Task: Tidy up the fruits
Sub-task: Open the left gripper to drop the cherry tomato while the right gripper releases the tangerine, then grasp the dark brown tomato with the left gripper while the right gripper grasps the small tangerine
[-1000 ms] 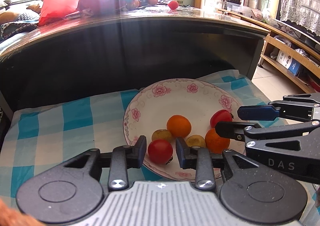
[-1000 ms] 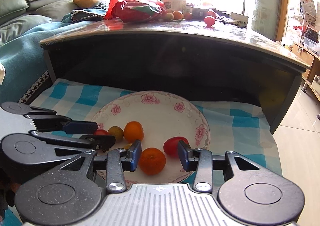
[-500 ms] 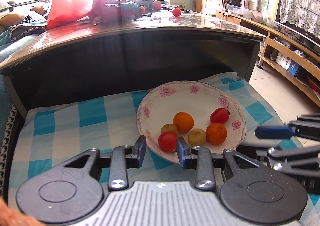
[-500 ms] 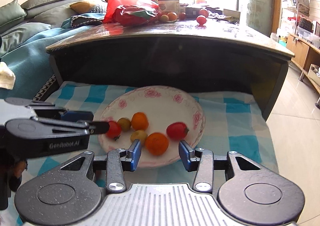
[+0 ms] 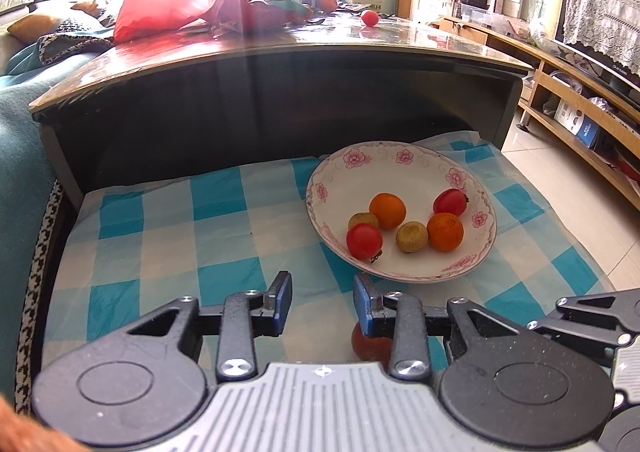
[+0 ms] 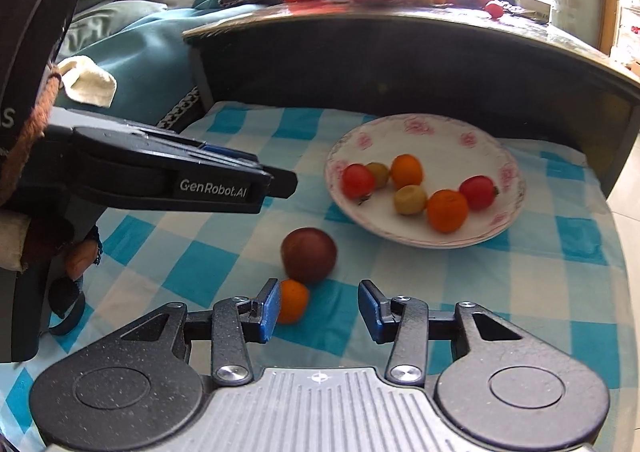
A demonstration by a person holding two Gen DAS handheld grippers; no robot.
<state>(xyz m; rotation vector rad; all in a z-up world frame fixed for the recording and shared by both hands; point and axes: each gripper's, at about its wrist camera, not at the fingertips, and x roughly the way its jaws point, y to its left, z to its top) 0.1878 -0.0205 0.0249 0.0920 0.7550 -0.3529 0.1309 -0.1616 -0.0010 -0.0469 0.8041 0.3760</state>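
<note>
Both grippers have drawn back from the plate since the earlier frames, when their jaws reached over its near rim; the plate now lies clear ahead of both.

Left gripper [image 5: 322, 302]: jaws released, nothing between them. A dark red fruit [image 5: 370, 344] sits on the cloth partly behind its right finger.

Right gripper [image 6: 318, 310]: jaws released, grasping nothing. A small orange [image 6: 294, 300] lies on the cloth just beside its left finger; contact cannot be told. The dark red fruit [image 6: 308, 254] rests directly behind that orange, touching it.

Blue-and-white checked cloth [image 5: 172, 236] covers the surface under all of this.

Flowered plate [image 5: 400, 168] stands on the cloth at about 1 o'clock from the left gripper. It holds six fruits:
- red tomato [image 5: 364, 241] at the near left;
- yellowish fruit [image 5: 412, 237] beside it;
- orange [image 5: 445, 231] at the near right;
- second yellowish fruit [image 5: 362, 220] and second orange [image 5: 387, 210] behind;
- second red tomato [image 5: 450, 201] at the far right.

Beyond the plate stands a dark table [image 5: 280, 100]. On its top lie a red plastic bag [image 5: 160, 2] at 11 o'clock and a loose red tomato [image 5: 370, 18] at 12 o'clock.
</note>
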